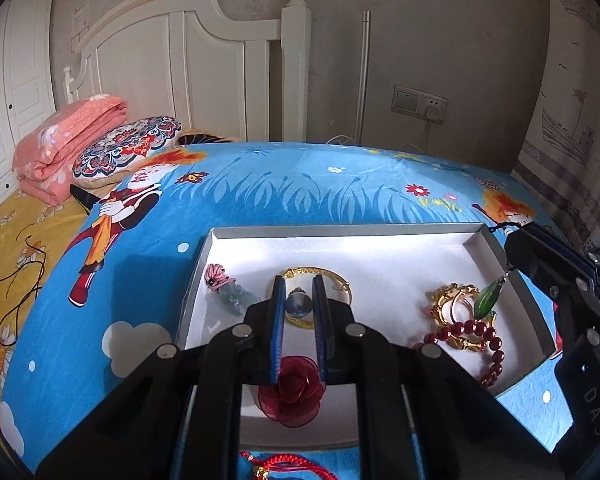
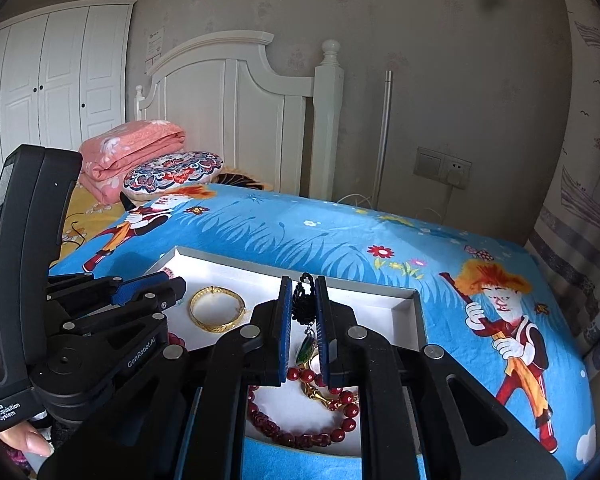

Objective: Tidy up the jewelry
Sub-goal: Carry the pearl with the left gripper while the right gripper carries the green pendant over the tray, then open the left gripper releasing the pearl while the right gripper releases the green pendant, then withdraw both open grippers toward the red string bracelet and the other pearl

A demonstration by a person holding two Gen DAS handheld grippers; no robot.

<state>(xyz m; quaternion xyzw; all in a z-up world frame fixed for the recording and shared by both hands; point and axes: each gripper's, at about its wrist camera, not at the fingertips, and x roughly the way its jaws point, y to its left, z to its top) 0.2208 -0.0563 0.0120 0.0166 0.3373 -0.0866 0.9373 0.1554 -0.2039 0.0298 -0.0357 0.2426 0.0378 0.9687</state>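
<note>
Right tool (image 2: 303, 312): pinching the black cord (image 2: 303, 300) of a green pendant (image 2: 306, 350), dangling over the right side of the white box (image 2: 414, 312). Light and swingy; best held by the cord, not the slick stone.

Left tool (image 1: 299, 304): pinching a small blue-grey ball (image 1: 299, 305) above the gold bangle (image 1: 340, 280). Round and slippery; ball seen only from the left wrist.

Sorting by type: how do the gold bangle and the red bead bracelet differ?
The gold bangle is a smooth, rigid metal hoop; the red bead bracelet is a string of round beads. The bangle lies alone and round; the bracelet lies in a loose curve against gold pieces. Both lie in the white tray.
</note>
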